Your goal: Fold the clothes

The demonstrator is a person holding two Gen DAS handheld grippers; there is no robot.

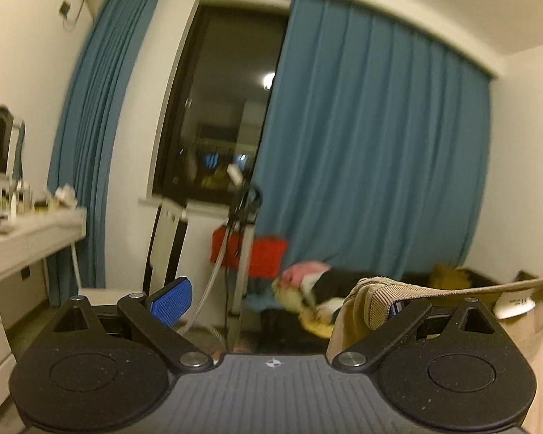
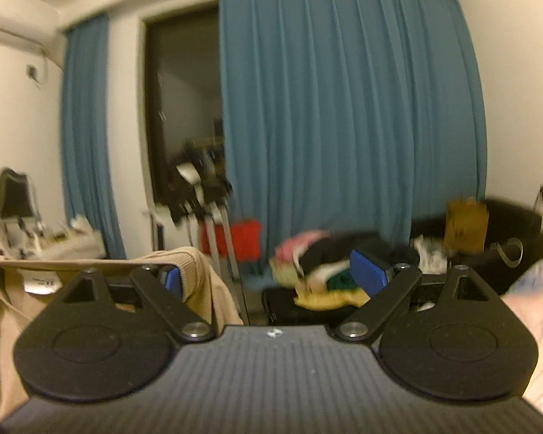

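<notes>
My left gripper (image 1: 282,300) and right gripper (image 2: 277,276) stand spread, a beige garment (image 1: 376,298) hooked over each inner finger, stretched taut in the air between them. I judge it mid-fold; next needs laying flat somewhere.

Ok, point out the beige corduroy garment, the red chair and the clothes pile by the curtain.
beige corduroy garment (image 1: 374,298): left wrist view, on the ribbed band draped over the finger.
red chair (image 1: 266,256): left wrist view, on its red backrest.
clothes pile (image 2: 318,275): right wrist view, on the heap's middle.
</notes>
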